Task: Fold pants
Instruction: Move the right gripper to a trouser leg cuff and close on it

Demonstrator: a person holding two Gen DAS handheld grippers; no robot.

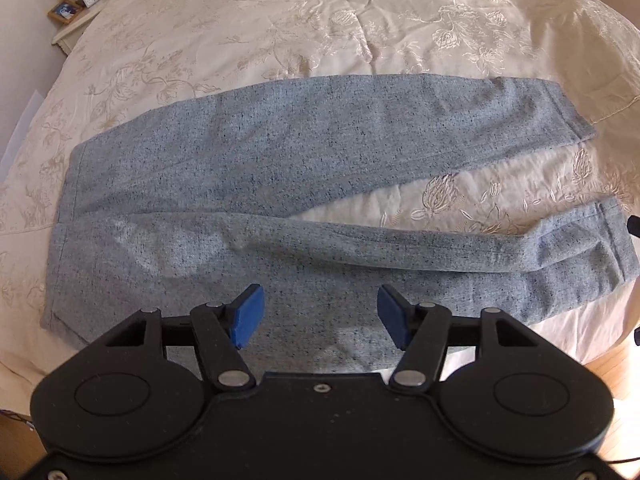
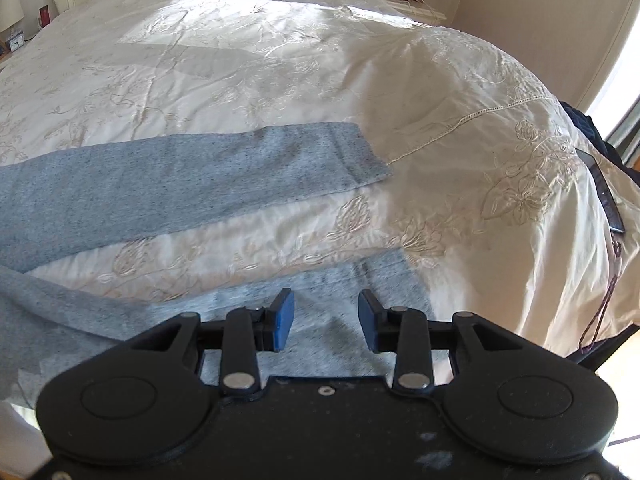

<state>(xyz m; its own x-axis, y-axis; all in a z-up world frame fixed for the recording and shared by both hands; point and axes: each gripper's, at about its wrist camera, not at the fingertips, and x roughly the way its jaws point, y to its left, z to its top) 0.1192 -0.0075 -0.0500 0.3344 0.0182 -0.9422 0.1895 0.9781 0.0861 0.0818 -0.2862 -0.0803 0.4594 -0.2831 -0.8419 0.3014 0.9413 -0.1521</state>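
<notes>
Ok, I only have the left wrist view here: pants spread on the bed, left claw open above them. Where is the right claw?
Observer: The right claw hangs over the cuff end of the near leg, open, with nothing between its pads.
Operator: Is anything else lying on that side?
Observer: Yes, a dark flat device, likely a phone, lies near the right edge of the bed, clear of the pants.
Operator: Anything beyond it?
Observer: A dark blue garment shows just past that edge.
</notes>
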